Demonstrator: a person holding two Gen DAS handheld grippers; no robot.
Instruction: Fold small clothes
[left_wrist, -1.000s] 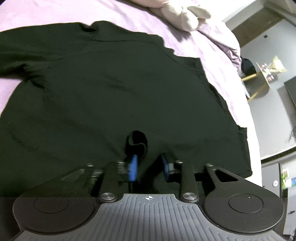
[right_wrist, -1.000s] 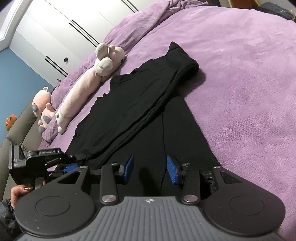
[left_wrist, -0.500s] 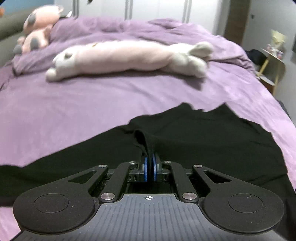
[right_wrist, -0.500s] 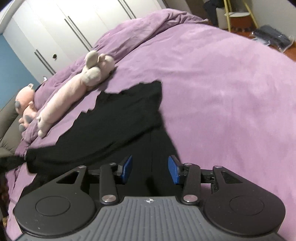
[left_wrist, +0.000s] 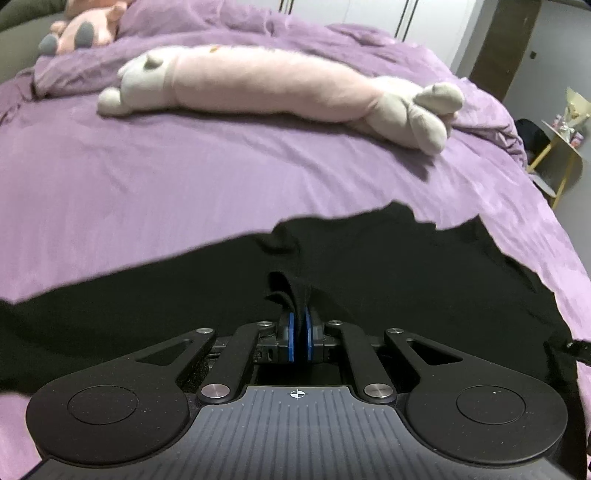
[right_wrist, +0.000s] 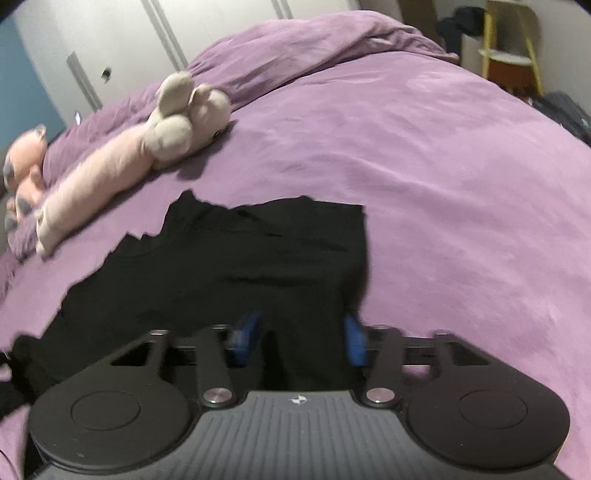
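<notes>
A black garment (left_wrist: 406, 269) lies spread on the purple bed (left_wrist: 147, 184). My left gripper (left_wrist: 299, 332) is shut on a pinched fold of the black garment near its close edge. In the right wrist view the black garment (right_wrist: 240, 266) lies just ahead on the purple bed (right_wrist: 443, 166). My right gripper (right_wrist: 299, 336) is open with the cloth between and under its blue fingers, and holds nothing. The view is blurred.
A long pink plush toy (left_wrist: 277, 88) lies across the bed beyond the garment, also in the right wrist view (right_wrist: 122, 155). A second pink plush (left_wrist: 85, 33) sits at the far left. A yellow-legged stool (left_wrist: 561, 147) stands beside the bed on the right.
My left gripper closed on a fold of the garment and swung toward the plush toys. My right gripper stayed open and moved closer over the cloth.
</notes>
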